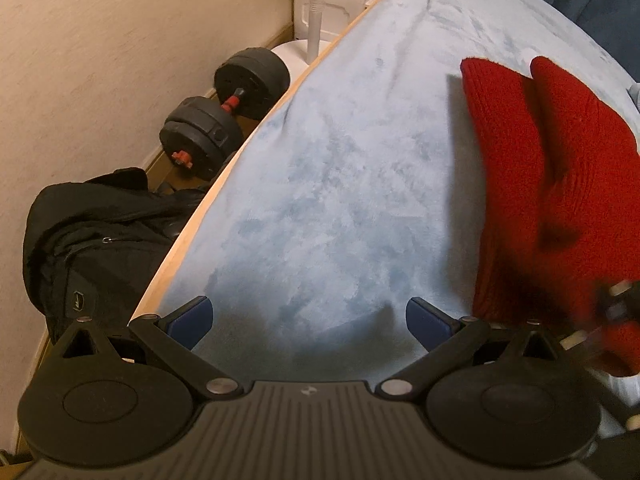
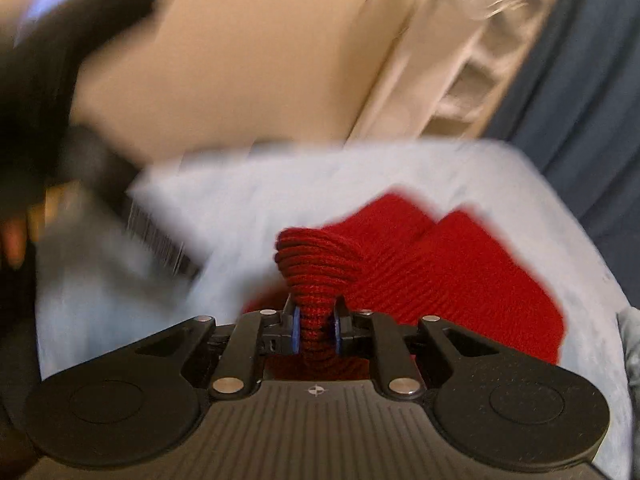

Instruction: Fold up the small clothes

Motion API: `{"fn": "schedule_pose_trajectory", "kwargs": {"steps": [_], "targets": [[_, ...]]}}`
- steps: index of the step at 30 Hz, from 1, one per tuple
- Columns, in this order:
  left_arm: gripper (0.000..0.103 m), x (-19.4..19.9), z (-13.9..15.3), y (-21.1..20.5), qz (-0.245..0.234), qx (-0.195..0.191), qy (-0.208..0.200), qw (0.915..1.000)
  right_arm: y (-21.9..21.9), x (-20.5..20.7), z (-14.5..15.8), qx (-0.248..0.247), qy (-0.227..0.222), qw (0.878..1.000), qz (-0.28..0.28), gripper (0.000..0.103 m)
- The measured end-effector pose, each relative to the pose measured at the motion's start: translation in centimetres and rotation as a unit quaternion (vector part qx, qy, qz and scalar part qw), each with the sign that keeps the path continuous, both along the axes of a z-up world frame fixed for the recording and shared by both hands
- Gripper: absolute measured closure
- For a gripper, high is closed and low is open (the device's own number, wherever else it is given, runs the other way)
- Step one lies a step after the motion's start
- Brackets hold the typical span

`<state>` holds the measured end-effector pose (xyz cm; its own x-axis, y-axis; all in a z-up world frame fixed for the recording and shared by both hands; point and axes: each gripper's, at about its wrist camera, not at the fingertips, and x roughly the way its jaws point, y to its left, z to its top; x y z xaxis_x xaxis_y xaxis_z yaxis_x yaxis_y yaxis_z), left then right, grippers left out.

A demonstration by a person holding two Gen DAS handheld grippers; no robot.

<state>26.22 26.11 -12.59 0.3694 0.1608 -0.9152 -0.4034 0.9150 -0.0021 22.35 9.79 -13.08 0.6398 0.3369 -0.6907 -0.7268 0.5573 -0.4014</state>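
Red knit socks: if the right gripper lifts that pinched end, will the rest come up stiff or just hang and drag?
Probably floppy: the red knit socks bunch into a narrow twist where the right gripper pinches them. They look light, and the free ends lie flat on the blue blanket. The fuzzy cover may drag at them rather than let them slide.

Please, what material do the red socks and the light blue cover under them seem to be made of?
Red socks: they look like knitted yarn, maybe wool or acrylic; ribbed rows show in the bunched part between the right gripper's pads, and the surface is matte and fuzzy. Light blue cover: probably plush fleece or velour; the soft nap shows darker and lighter brushed patches.
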Motion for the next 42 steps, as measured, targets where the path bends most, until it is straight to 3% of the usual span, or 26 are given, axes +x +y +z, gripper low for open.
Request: {"fn": "schedule_pose_trajectory", "kwargs": {"steps": [1, 3, 6, 10, 13, 16, 18, 21, 24, 26, 28, 32, 37, 42], "targets": [[0.000, 0.0, 0.2, -0.1, -0.004, -0.001, -0.004, 1.0000, -0.2, -0.5, -0.3, -0.002, -0.010, 1.000, 0.008, 0.064], [0.000, 0.0, 1.0, -0.4, -0.014, -0.005, -0.019, 0.9997, -0.8, -1.1, 0.8, 0.019, 0.019, 0.999, 0.020, 0.050], [0.000, 0.6, 2.6, -1.3, -0.033, -0.024, -0.048, 0.9980, -3.0, -1.0, 4.3, 0.071, 0.047, 0.996, 0.006, 0.052], [0.000, 2.0, 4.8, -3.6, -0.065, -0.047, -0.094, 0.9923, -9.3, 1.0, 7.7, 0.156, 0.023, 0.977, -0.142, 0.052], [0.000, 3.8, 4.0, -5.7, -0.084, -0.057, -0.085, 0.9912, -13.6, 3.0, 6.3, 0.150, 0.046, 0.958, -0.240, 0.059], [0.000, 4.8, 0.9, -7.2, -0.093, -0.007, -0.041, 0.9948, -15.4, 3.5, 1.8, 0.121, 0.132, 0.949, -0.261, 0.063], [0.000, 3.6, 0.0, -6.5, -0.086, -0.038, -0.045, 0.9946, -16.0, 2.0, 0.6, 0.125, 0.133, 0.948, -0.261, 0.062], [0.000, 1.5, 0.6, -5.7, -0.085, -0.052, -0.050, 0.9938, -16.3, 0.2, 1.0, 0.128, 0.140, 0.948, -0.257, 0.059], [0.000, -0.4, 2.0, -6.2, -0.102, 0.006, -0.033, 0.9942, -17.0, -1.1, 2.9, 0.147, 0.152, 0.941, -0.265, 0.057], [0.000, -2.4, 3.4, -6.3, -0.108, 0.022, -0.049, 0.9927, -18.0, -2.7, 4.9, 0.177, 0.146, 0.931, -0.285, 0.046], [0.000, -4.6, 5.0, -6.3, -0.096, 0.027, -0.071, 0.9924, -18.9, -4.9, 7.0, 0.217, 0.139, 0.919, -0.298, 0.026], [0.000, -8.1, 7.9, -7.0, -0.081, 0.036, -0.101, 0.9909, -20.6, -8.2, 9.8, 0.254, 0.114, 0.911, -0.305, 0.023], [0.000, -10.5, 10.1, -9.2, -0.096, 0.035, -0.114, 0.9883, -21.4, -10.8, 11.5, 0.251, 0.062, 0.912, -0.318, 0.023], [0.000, -11.7, 11.0, -11.2, -0.113, 0.048, -0.124, 0.9847, -22.5, -11.4, 11.6, 0.263, 0.066, 0.902, -0.335, 0.023]]}}
